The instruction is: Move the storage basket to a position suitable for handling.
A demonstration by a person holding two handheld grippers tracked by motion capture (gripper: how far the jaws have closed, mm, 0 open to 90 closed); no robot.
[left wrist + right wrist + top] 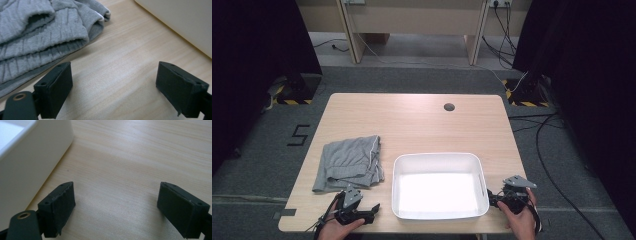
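Pale wood table (pixel 412 120), crumpled grey ribbed-knit garment (pixel 348 163), white rounded-rectangle plastic bin (pixel 439 158), and two black hand-held grippers at the near edge.

From the high view, the garment lies on the table's left half, just beside the bin, which stands near the front edge at the centre; the left gripper (pixel 371 210) rests in front of the garment, the right gripper (pixel 490 199) just beside the bin's right wall. In the left gripper view, that gripper (pixel 113 87) has its jaws spread wide over bare wood, nothing between them, with the garment (pixel 42 37) ahead at left and the bin (pixel 185 22) at upper right. In the right gripper view, that gripper (pixel 116 207) is likewise wide apart and empty, the bin's wall (pixel 30 167) close on its left.
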